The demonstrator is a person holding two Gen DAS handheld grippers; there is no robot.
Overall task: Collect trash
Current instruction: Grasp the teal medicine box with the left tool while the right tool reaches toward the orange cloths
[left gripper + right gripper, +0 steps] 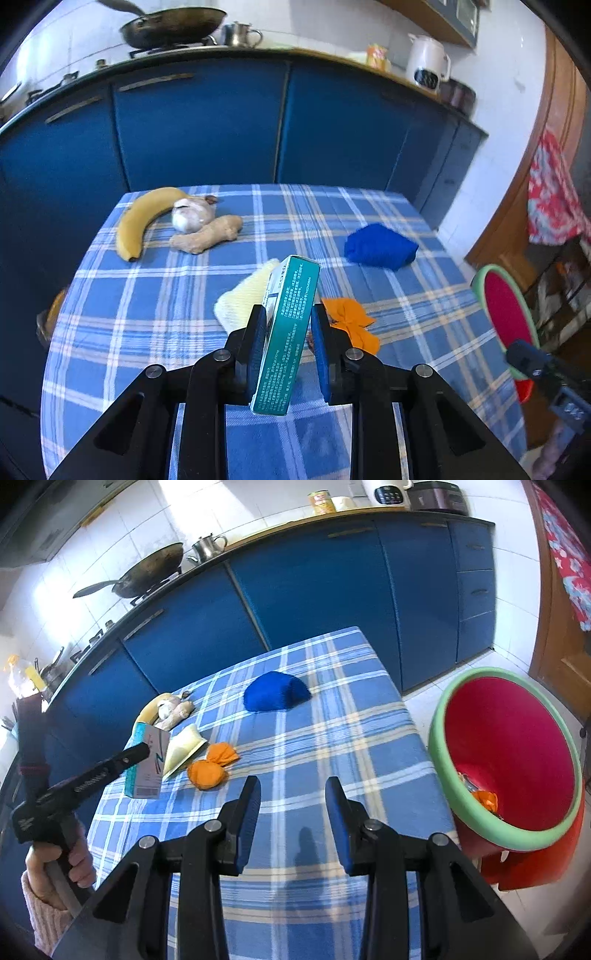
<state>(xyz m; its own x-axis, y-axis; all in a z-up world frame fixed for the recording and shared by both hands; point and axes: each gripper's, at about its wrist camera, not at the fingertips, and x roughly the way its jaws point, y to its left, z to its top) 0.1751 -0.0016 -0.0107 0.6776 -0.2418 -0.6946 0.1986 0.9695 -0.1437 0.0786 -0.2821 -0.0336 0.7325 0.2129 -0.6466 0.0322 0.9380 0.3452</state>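
My left gripper is shut on a teal and white carton, held upright on its narrow edge above the plaid table. The right wrist view shows the same carton lifted at the table's left edge. Below it lie a pale yellow cloth and two crumpled orange papers. My right gripper is open over the near table with nothing between its fingers. A red bin with a green rim stands tilted at the table's right side, with an orange scrap inside.
A banana, a garlic bulb and a ginger root lie at the far left corner. A folded blue cloth sits at the far right. Blue kitchen cabinets stand behind the table, carrying a wok and a kettle.
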